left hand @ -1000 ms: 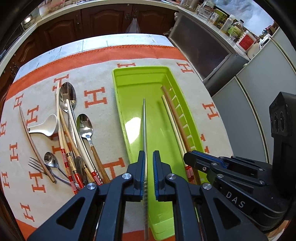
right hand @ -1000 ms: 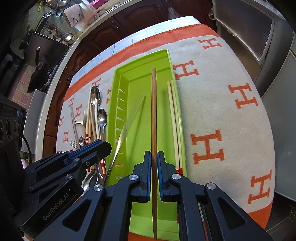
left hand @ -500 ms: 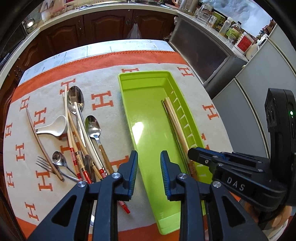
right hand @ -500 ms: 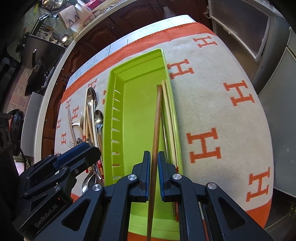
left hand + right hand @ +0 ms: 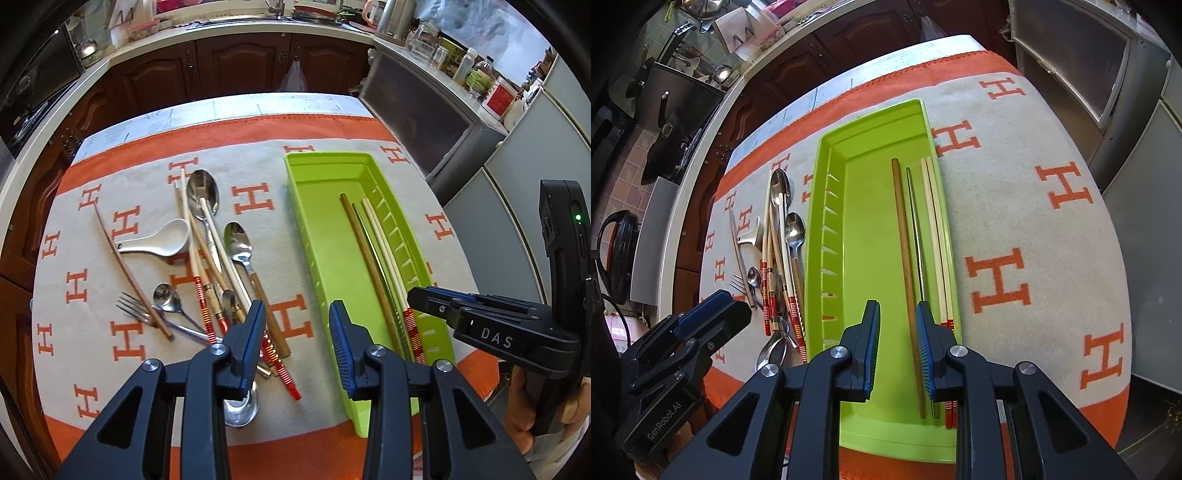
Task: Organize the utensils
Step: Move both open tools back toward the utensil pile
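A lime green tray (image 5: 325, 243) (image 5: 864, 206) lies on the cloth. In it, along its right side, lie a brown chopstick (image 5: 905, 254) (image 5: 364, 254), a thin metal chopstick (image 5: 918, 236) and a pale pair with red-striped ends (image 5: 936, 236) (image 5: 384, 254). A heap of spoons, a fork and chopsticks (image 5: 210, 266) (image 5: 775, 251) lies left of the tray. My left gripper (image 5: 297, 325) is open and empty above the cloth, between heap and tray. My right gripper (image 5: 897, 321) is open and empty over the tray's near end; it also shows in the left wrist view (image 5: 454, 306).
A white ceramic spoon (image 5: 159, 242) and a long brown stick (image 5: 129, 269) lie at the heap's left. The table carries an orange-bordered cloth with H marks (image 5: 1015, 221). Kitchen cabinets (image 5: 221, 70) stand behind, grey appliances (image 5: 517, 192) to the right.
My left gripper let go of the metal chopstick, my right gripper of the brown one; both now lie in the tray. Both grippers opened and drew back.
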`<move>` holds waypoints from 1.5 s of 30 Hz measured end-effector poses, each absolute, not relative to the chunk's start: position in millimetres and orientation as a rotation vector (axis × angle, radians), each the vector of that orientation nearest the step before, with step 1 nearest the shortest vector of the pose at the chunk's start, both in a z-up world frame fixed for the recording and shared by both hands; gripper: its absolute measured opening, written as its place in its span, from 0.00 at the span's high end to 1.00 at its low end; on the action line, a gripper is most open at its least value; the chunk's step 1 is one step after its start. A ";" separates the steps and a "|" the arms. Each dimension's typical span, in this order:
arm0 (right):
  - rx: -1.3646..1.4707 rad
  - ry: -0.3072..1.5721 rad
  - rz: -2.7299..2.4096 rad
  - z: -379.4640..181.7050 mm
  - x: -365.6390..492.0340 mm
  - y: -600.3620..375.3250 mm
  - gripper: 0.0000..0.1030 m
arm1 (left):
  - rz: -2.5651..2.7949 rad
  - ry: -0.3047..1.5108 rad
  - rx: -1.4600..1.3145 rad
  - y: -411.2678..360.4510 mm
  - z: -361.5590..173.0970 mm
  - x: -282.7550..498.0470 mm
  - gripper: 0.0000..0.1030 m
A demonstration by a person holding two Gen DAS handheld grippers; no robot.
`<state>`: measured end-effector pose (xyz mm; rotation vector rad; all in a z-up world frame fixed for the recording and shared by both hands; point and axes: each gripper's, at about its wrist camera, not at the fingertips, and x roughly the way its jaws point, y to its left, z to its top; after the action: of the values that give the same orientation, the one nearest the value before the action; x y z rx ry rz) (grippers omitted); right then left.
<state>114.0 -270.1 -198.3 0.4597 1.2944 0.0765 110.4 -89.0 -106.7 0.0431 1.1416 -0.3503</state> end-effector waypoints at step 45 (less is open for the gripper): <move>0.140 1.340 0.325 -146.6 254.2 -81.3 0.73 | -0.046 1.318 -0.219 101.0 -169.1 225.1 0.57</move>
<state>254.2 -81.3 -146.6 0.1397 1.3403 0.3245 225.1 101.0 -169.1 -0.2188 1.3181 -0.0464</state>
